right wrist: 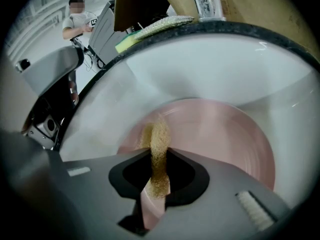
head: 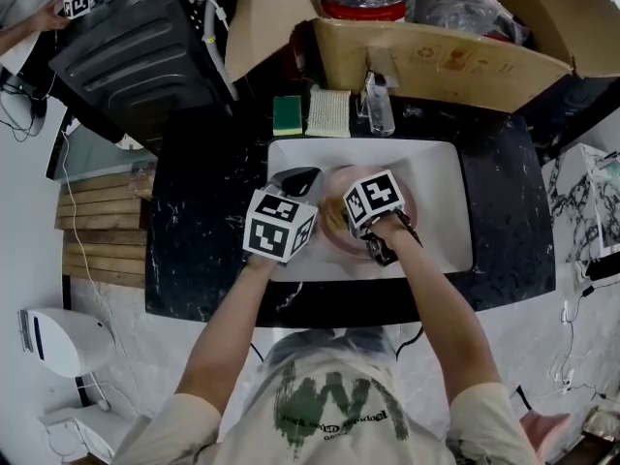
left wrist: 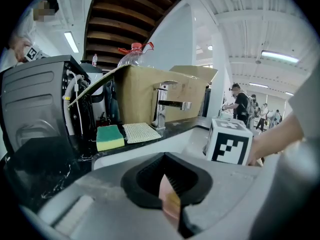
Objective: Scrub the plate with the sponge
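the right gripper [right wrist: 158,176] is pinching a yellow-brown sponge [right wrist: 159,144] between jaws drawn almost together, the sponge sticking out past the tips and pressing on the pink plate [right wrist: 220,134] – which is sitting in the white sink [head: 441,177]. the left gripper [left wrist: 171,194] is clamping the plate's thin rim – its jaws closed tight on it, just beside the right one.

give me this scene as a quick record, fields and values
place: white sink set in a dark counter
left gripper: jaws shut on the rim of the pink plate
right gripper: jaws shut on a yellow sponge, held against the plate
behind the sink: green sponge, mesh pad, side by side
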Action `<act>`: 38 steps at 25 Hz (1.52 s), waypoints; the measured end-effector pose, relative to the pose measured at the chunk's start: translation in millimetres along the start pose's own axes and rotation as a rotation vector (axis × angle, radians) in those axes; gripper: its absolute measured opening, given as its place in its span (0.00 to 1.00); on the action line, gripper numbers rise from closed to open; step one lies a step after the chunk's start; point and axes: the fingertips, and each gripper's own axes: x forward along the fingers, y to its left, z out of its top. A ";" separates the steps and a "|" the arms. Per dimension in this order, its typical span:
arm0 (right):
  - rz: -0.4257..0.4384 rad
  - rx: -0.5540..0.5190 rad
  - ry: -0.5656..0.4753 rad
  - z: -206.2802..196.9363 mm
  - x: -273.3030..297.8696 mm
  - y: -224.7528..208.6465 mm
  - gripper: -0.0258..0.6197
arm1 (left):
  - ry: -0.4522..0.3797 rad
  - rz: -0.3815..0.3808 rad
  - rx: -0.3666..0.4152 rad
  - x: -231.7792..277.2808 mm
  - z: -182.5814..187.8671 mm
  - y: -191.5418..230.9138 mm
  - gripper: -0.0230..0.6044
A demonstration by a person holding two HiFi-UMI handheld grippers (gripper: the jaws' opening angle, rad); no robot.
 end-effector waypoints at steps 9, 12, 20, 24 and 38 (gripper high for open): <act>-0.034 0.023 0.002 -9.8 -11.6 -23.9 0.14 | 0.006 -0.013 0.002 6.0 1.0 -7.6 0.04; -0.048 0.026 0.003 -11.5 -15.9 -32.0 0.14 | 0.007 -0.017 0.002 8.3 2.2 -8.5 0.04; -0.083 0.040 0.010 -17.6 -25.9 -53.1 0.14 | 0.016 -0.022 0.004 13.1 0.9 -12.5 0.04; -0.100 0.050 0.016 -21.7 -30.0 -62.9 0.14 | 0.015 -0.025 0.006 14.7 1.3 -13.5 0.04; -0.213 0.043 0.039 -34.7 -53.1 -101.1 0.14 | 0.014 -0.046 0.025 23.4 5.2 -25.1 0.04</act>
